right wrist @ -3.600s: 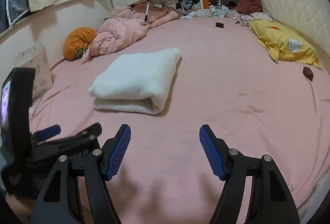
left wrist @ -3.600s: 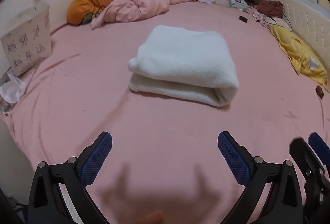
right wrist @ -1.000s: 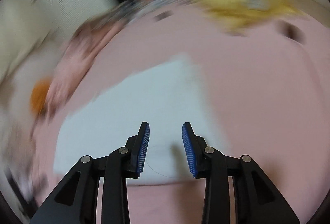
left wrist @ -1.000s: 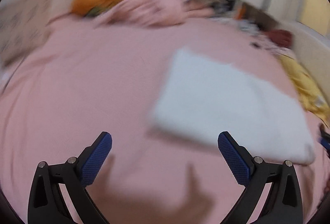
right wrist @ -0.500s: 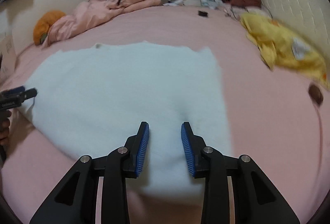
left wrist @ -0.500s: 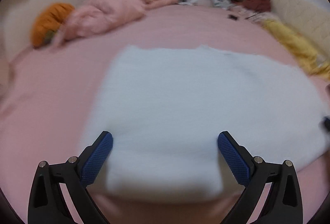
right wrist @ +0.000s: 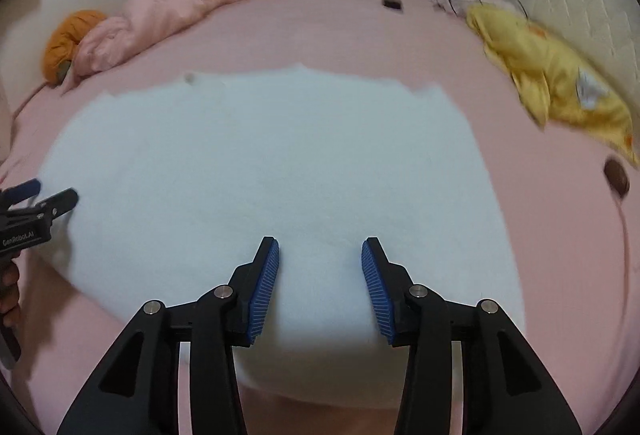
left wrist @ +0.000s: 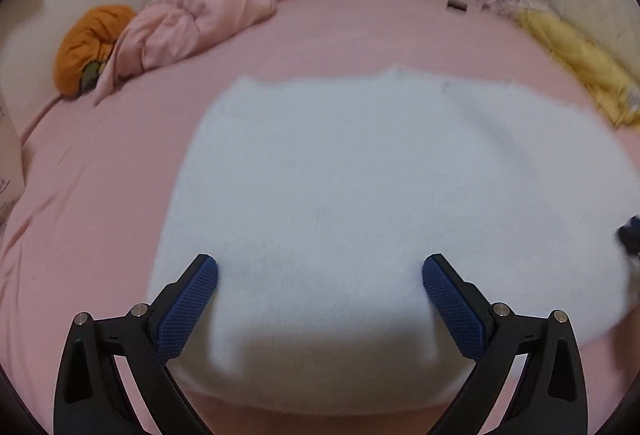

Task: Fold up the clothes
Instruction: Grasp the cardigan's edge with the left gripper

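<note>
A folded white fleece garment (left wrist: 380, 195) lies on the pink bed sheet (left wrist: 100, 175) and fills the middle of both views; it also shows in the right wrist view (right wrist: 260, 163). My left gripper (left wrist: 320, 299) is open wide and empty, low over the garment's near left part. My right gripper (right wrist: 320, 279) is open with a narrower gap and empty, over the garment's near right part. The left gripper also shows at the left edge of the right wrist view (right wrist: 36, 203). Whether the fingertips touch the cloth I cannot tell.
A pink duvet (left wrist: 208, 15) and an orange bundle (left wrist: 88, 47) lie at the far left. A yellow cloth (right wrist: 556, 87) lies at the right by the quilted headboard (right wrist: 572, 19). A small brown object (right wrist: 616, 175) and a dark item (right wrist: 392, 3) lie on the sheet.
Both grippers have come from well back to right over the white garment. The right gripper's jaws, narrow half a second ago, have opened wider. The left gripper stays wide open.
</note>
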Available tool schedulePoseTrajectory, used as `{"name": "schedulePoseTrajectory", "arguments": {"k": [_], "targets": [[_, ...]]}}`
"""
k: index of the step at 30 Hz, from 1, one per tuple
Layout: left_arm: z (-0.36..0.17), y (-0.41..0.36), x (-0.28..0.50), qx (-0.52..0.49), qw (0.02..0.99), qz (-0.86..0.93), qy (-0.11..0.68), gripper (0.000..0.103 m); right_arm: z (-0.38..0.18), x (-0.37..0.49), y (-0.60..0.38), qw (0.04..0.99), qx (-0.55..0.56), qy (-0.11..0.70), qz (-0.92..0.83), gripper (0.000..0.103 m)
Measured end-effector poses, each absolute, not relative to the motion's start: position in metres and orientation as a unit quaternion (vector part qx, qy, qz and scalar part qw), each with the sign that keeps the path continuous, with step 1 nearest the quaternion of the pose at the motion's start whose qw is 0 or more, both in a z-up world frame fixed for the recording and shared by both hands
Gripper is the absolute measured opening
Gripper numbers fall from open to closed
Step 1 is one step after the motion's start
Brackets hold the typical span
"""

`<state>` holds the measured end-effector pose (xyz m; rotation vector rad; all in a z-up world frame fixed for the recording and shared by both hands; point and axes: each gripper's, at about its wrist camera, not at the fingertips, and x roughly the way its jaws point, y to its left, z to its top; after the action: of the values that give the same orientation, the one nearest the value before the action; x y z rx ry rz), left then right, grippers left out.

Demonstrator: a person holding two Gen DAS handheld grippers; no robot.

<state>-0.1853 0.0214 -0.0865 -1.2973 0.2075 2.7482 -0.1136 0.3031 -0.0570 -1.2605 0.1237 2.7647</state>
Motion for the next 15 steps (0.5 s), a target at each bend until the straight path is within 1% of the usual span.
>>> {"name": "schedulePoseTrajectory", "arguments": {"k": [2, 5, 6, 8, 9, 10, 11, 12, 14, 15], "targets": [[-0.083, 0.015, -0.177, -0.417, 0.048, 0.905, 0.07, 0.103, -0.066, -0.105, 0.317, 0.056, -0.414, 0.052, 0.907, 0.045], [-0.089, -0.013, -0.175, -0.435, 0.042, 0.897, 0.067, 0.103, -0.069, -0.079, 0.338, 0.05, -0.414, 0.046, 0.908, 0.045], [-0.091, -0.024, -0.175, -0.443, 0.04, 0.893, 0.061, 0.103, -0.069, -0.072, 0.344, 0.043, -0.416, 0.034, 0.908, 0.045], [-0.093, -0.049, -0.176, -0.462, 0.041, 0.886, 0.022, 0.103, -0.066, -0.06, 0.351, 0.075, -0.426, -0.012, 0.902, 0.045], [-0.095, -0.061, -0.176, -0.471, 0.042, 0.881, 0.002, 0.103, -0.064, -0.059, 0.358, 0.093, -0.429, -0.002, 0.898, 0.05], [-0.095, -0.072, -0.176, -0.479, 0.043, 0.877, -0.017, 0.103, -0.063, -0.058, 0.365, 0.11, -0.433, 0.008, 0.895, 0.058], [-0.094, -0.078, -0.174, -0.483, 0.047, 0.874, -0.033, 0.103, -0.061, -0.057, 0.373, 0.127, -0.436, 0.019, 0.891, 0.058], [-0.092, -0.084, -0.173, -0.487, 0.052, 0.87, -0.048, 0.103, -0.055, -0.055, 0.386, 0.13, -0.427, 0.058, 0.893, 0.058], [-0.083, -0.092, -0.177, -0.495, 0.066, 0.864, -0.063, 0.103, -0.047, -0.057, 0.405, 0.126, -0.415, 0.113, 0.894, 0.058], [-0.075, -0.098, -0.181, -0.494, 0.068, 0.864, -0.07, 0.102, -0.043, -0.061, 0.413, 0.107, -0.413, 0.142, 0.893, 0.058]]}}
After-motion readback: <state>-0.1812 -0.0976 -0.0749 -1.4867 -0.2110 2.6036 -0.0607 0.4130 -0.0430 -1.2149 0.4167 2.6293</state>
